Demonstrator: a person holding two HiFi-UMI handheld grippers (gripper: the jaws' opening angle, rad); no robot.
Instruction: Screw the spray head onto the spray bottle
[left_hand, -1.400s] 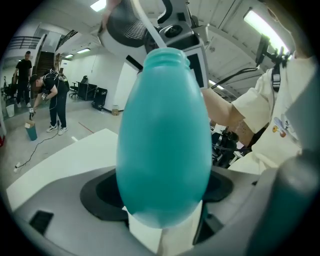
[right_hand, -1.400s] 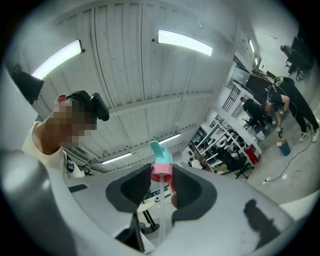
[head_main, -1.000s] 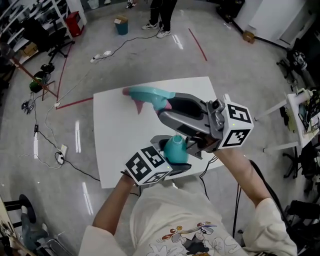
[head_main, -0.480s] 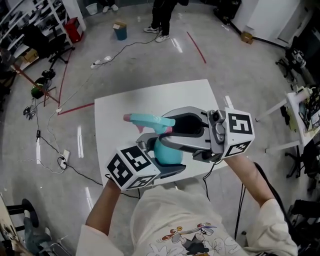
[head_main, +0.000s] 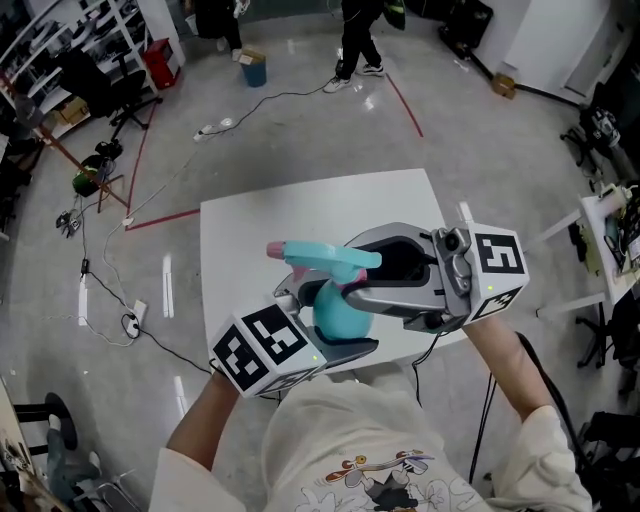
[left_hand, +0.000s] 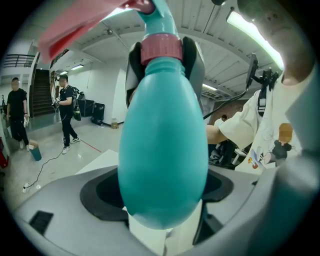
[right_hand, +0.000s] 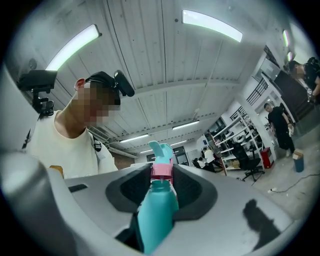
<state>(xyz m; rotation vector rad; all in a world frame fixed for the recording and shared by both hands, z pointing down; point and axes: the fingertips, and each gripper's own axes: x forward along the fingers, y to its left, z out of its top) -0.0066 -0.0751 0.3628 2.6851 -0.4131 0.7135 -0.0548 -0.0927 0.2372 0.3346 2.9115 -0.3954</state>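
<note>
Spray head (head_main: 322, 258) seated on spray bottle (head_main: 340, 312) neck; left gripper (left_hand: 165, 220) clamped around belly, right gripper (right_hand: 161, 175) pinching pink collar (left_hand: 161, 49). Likely mid-screwing; tightness unclear, final turns probably left.

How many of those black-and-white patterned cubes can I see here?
2. One cube sits on the left tongs, lower left; the other on the right tongs, at right.

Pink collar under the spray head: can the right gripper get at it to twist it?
Probably yes: the right gripper has its fingers clamped either side of the pink collar, while the left gripper holds the bottle lower down, out of the way.
</note>
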